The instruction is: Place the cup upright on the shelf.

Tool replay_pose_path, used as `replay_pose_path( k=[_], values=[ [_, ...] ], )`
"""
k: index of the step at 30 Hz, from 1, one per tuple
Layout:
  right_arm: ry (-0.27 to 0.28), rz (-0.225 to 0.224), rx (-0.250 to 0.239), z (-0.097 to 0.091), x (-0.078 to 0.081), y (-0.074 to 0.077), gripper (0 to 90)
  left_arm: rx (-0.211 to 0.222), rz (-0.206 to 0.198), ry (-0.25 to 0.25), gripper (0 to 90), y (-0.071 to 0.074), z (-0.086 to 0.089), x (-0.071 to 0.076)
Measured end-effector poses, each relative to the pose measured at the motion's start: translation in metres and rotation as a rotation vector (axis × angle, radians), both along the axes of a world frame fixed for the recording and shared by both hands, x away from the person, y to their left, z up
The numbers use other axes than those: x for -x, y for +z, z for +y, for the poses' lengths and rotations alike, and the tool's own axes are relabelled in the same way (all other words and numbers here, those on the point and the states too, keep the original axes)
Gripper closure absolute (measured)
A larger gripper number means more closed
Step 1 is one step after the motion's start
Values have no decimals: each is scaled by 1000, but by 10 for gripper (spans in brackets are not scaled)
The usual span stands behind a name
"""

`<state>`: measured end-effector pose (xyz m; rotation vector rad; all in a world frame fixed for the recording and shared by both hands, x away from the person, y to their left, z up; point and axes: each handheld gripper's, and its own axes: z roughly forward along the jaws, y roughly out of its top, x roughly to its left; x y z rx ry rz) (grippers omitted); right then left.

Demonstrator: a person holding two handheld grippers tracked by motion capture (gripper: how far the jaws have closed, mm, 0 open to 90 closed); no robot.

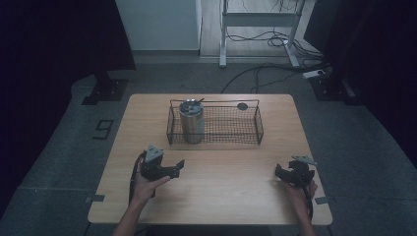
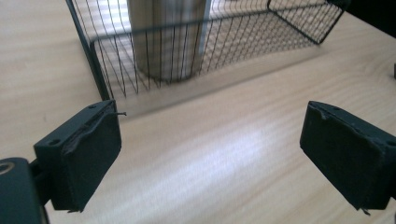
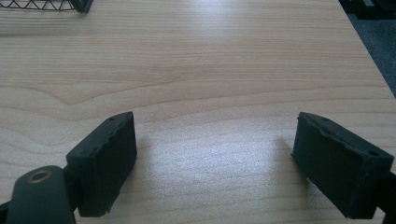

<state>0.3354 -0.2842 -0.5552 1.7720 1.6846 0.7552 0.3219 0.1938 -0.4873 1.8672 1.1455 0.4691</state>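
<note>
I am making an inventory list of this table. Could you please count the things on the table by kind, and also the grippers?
Wire basket: 1
Metal cup, standing in the basket: 1
Small dark round thing by the basket's far rim: 1
Grippers, left gripper and right gripper, both open: 2
Total: 5

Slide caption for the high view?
Both open grippers, left and right, rest before a wire basket holding a steel cup.

Bare table (image 1: 221,182) lies open everywhere in front of the wire basket (image 1: 258,129). Inside the basket, a steel tumbler (image 1: 191,122) blocks its left end; the right stretches free
</note>
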Motion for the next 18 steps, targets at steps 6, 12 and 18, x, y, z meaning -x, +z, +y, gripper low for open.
replay_pose_path(
  k=[6, 12, 18],
  values=[
    [1, -1, 1, 0, 0, 0, 134, -2, 41, 11, 61, -19, 8, 8],
    [1, -1, 1, 0, 0, 0, 133, 24, 74, 27, 68, -33, 15, 11],
    [1, -1, 1, 0, 0, 0, 133, 26, 83, 36, 80, -34, 15, 10]
  ],
)
